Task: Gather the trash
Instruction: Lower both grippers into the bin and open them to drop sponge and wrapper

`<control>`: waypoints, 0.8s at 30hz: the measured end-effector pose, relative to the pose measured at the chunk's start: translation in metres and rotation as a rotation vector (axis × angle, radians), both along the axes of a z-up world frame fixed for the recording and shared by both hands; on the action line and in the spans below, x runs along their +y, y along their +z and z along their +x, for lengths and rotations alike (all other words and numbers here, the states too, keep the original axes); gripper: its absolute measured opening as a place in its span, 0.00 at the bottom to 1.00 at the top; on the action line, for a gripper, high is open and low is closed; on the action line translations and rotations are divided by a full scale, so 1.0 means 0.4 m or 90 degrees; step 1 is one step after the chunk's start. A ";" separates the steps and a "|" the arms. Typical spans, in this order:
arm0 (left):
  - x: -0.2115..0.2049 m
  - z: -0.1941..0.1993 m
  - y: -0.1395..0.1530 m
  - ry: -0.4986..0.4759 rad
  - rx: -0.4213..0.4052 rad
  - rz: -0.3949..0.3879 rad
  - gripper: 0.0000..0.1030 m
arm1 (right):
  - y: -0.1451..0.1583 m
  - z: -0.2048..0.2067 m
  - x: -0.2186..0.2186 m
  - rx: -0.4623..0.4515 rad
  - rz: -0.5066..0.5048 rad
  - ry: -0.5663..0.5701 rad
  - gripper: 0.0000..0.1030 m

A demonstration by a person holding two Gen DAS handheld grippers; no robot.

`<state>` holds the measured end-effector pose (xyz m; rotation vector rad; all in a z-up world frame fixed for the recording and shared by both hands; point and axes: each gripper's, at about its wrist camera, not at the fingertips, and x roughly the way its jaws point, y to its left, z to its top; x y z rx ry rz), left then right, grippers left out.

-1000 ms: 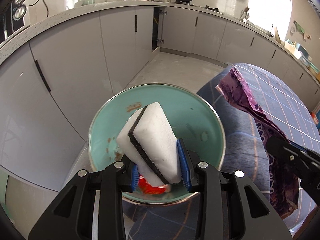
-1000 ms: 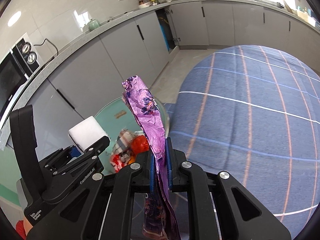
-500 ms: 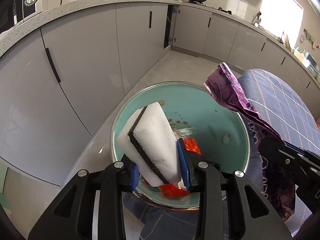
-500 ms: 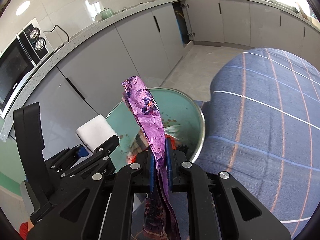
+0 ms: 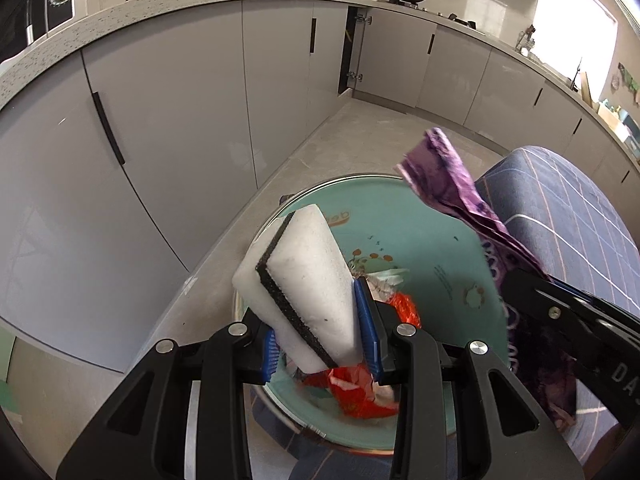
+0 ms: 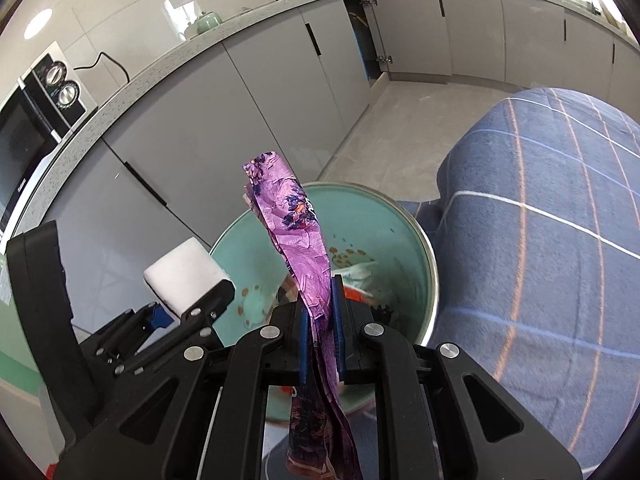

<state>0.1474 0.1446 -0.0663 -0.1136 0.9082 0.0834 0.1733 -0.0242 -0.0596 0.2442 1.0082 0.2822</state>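
My left gripper point(image 5: 322, 342) is shut on a white sponge point(image 5: 308, 280) with a black scouring layer, held over the near left part of a teal bin point(image 5: 424, 224). Red and white wrappers point(image 5: 360, 392) lie inside the bin. My right gripper point(image 6: 320, 328) is shut on a crumpled purple foil wrapper point(image 6: 298, 236), which stands up above the bin point(image 6: 400, 236) and hangs down below the fingers. The left view shows the same purple wrapper point(image 5: 460, 192) at the bin's right side. In the right view the left gripper point(image 6: 192, 304) with the sponge point(image 6: 180, 276) is at the lower left.
Grey kitchen cabinets point(image 5: 168, 120) curve behind the bin, under a speckled countertop point(image 6: 160, 76) with a microwave point(image 6: 24, 140). A table with a blue checked cloth point(image 6: 540, 220) stands right of the bin. One cabinet door point(image 5: 352, 52) stands ajar. Grey tiled floor point(image 5: 360, 136) lies beyond.
Both grippers have moved over the bin with their loads, so more of its inside and the red wrappers show. Both grips are unchanged.
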 end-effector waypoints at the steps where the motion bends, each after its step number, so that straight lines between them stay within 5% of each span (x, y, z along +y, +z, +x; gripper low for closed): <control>1: -0.001 0.005 -0.001 -0.001 0.001 0.001 0.32 | -0.006 0.008 0.001 0.002 -0.001 -0.003 0.11; 24: -0.063 0.084 -0.078 -0.028 0.046 0.011 0.32 | -0.102 0.058 -0.042 0.054 -0.006 -0.050 0.12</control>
